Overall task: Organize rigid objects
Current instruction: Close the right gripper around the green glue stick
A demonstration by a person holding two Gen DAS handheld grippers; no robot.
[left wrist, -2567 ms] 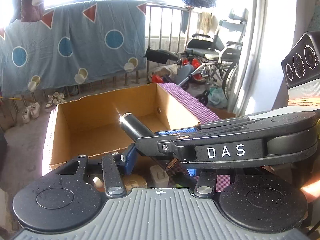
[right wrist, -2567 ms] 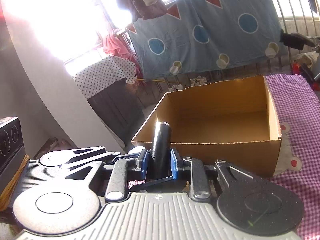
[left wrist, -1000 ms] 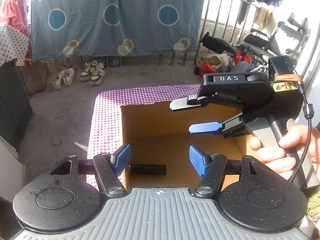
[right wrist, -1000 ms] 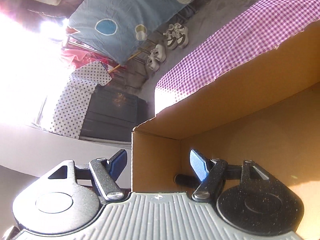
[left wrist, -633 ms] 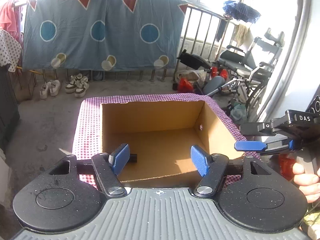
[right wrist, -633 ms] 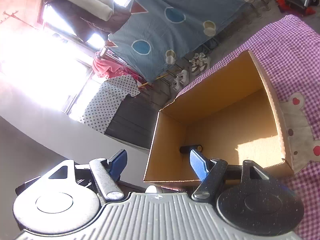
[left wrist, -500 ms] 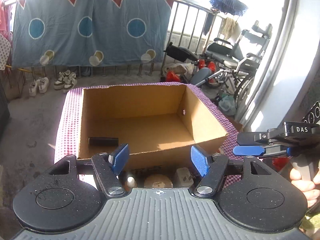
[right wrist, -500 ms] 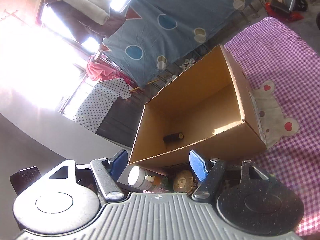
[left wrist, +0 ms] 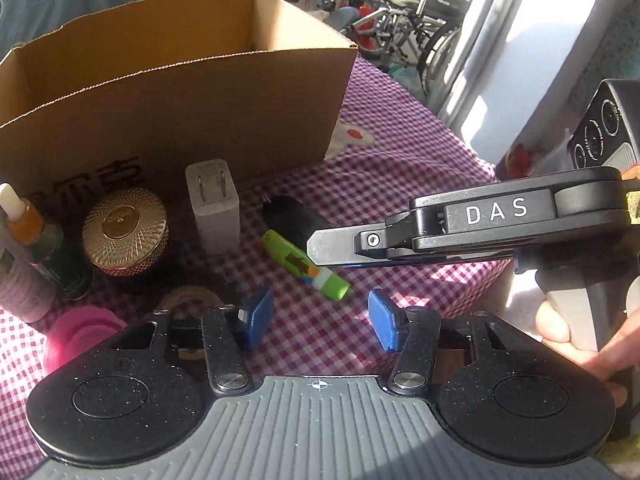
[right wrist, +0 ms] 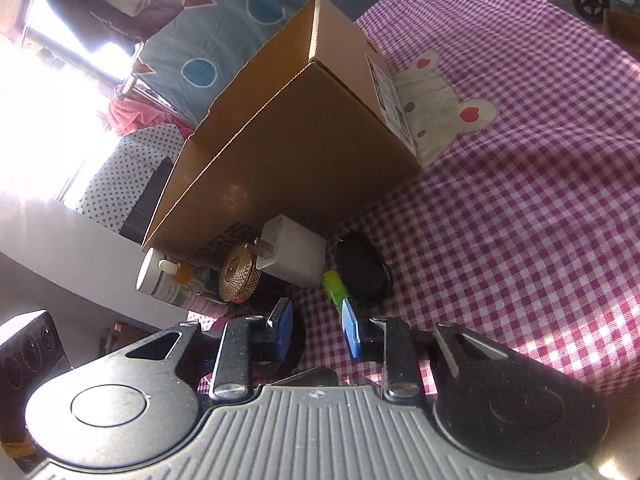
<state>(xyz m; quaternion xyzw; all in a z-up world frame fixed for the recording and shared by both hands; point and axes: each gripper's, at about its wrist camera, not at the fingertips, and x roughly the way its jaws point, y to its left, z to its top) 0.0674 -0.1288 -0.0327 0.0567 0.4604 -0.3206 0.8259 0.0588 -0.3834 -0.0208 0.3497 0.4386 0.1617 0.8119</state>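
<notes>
Both tongs hang over the checked purple cloth (left wrist: pixel 400 152) on the surface, in front of the cardboard box (left wrist: pixel 172 92). Left tongs (left wrist: pixel 318 318) spread apart, nothing between the blue pads (left wrist: pixel 382 320). Right tongs (right wrist: pixel 316 328) also apart, empty, blue pad (right wrist: pixel 349 330) just beside the end of the green lighter (right wrist: pixel 335 289); from the left wrist view the right tongs (left wrist: pixel 320 246) sit above that lighter (left wrist: pixel 304 264).

Items lie in a row along the box's near wall: white charger plug (left wrist: pixel 212 204) standing upright, gold ribbed jar (left wrist: pixel 125 231) just left of it, dropper bottle with orange neck (left wrist: pixel 30 236) and a pale bottle (left wrist: pixel 18 284) further left, pink round thing (left wrist: pixel 78 336) near the left tongs, a tape-like ring (left wrist: pixel 188 300) partly hidden behind the left finger. A black oval object (left wrist: pixel 294 216) lies right of the plug, touching or just beside the lighter. Box interior not visible from either view. A hand (left wrist: pixel 580 340) grips the right handle.
</notes>
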